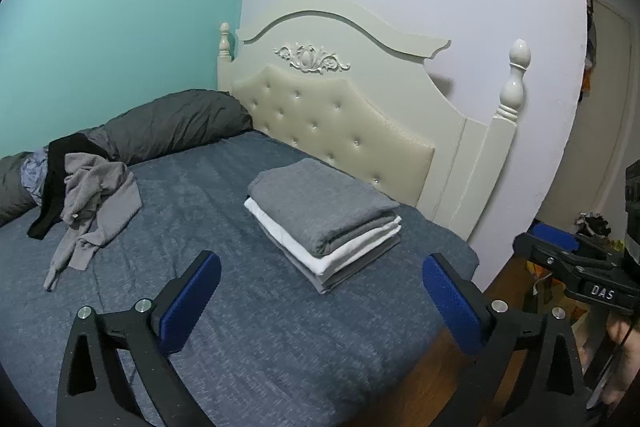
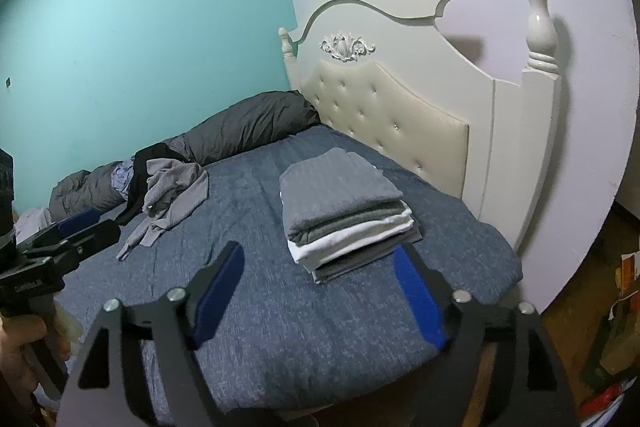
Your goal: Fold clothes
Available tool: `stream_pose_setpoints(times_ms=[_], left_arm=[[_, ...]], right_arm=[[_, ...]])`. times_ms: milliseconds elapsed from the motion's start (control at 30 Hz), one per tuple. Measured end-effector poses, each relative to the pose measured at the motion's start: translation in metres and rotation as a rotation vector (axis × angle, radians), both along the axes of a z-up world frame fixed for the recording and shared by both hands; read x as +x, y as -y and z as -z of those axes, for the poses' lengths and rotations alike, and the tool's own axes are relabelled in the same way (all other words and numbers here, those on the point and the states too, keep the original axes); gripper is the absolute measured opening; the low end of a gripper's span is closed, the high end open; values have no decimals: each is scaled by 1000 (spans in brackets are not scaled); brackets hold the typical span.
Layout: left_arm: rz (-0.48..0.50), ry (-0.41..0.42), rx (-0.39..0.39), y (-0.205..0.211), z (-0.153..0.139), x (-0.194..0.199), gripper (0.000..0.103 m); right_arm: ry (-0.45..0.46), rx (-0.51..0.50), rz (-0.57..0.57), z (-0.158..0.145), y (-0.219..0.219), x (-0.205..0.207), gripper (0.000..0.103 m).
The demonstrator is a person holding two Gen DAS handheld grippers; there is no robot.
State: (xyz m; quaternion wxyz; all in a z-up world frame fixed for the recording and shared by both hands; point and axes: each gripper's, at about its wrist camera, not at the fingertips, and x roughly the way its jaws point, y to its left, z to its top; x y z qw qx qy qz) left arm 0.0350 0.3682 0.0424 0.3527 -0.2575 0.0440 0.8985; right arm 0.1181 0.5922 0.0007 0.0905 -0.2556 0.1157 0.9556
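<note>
A neat stack of folded clothes (image 1: pixel 324 223) (image 2: pixel 344 211), grey on top with white and grey layers below, rests on the blue bedspread (image 1: pixel 240 307) (image 2: pixel 304 315) near the headboard. A crumpled light grey garment (image 1: pixel 96 203) (image 2: pixel 172 191) lies unfolded toward the wall, beside a black garment (image 1: pixel 56 183) (image 2: pixel 140 167). My left gripper (image 1: pixel 320 291) hovers open in front of the stack, nothing between its blue pads. My right gripper (image 2: pixel 320 279) is open too, just short of the stack, its right pad level with the stack's near corner.
A dark grey duvet roll (image 1: pixel 172 123) (image 2: pixel 248 127) runs along the teal wall. The cream tufted headboard (image 1: pixel 340 115) (image 2: pixel 392 107) stands behind the stack. Wooden floor and clutter (image 2: pixel 608 347) lie right of the bed. A hand (image 2: pixel 20 347) holds the other gripper.
</note>
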Motion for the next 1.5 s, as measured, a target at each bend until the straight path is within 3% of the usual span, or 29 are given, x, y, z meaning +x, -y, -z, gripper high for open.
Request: stream_pose_setpoints(times_ms=[200, 367, 1000, 1500], left_arm=[[-8, 7, 7, 10, 4, 4, 103], [-16, 0, 4, 17, 7, 12, 103], [-33, 25, 19, 35, 16, 27, 103], [-32, -4, -21, 39, 29, 43, 103]], right_arm=[[-6, 17, 21, 4, 8, 7, 98], [-21, 17, 32, 7, 16, 14, 102], [-20, 25, 22, 15, 40, 36, 103], [-14, 16, 32, 28, 43, 43, 103]])
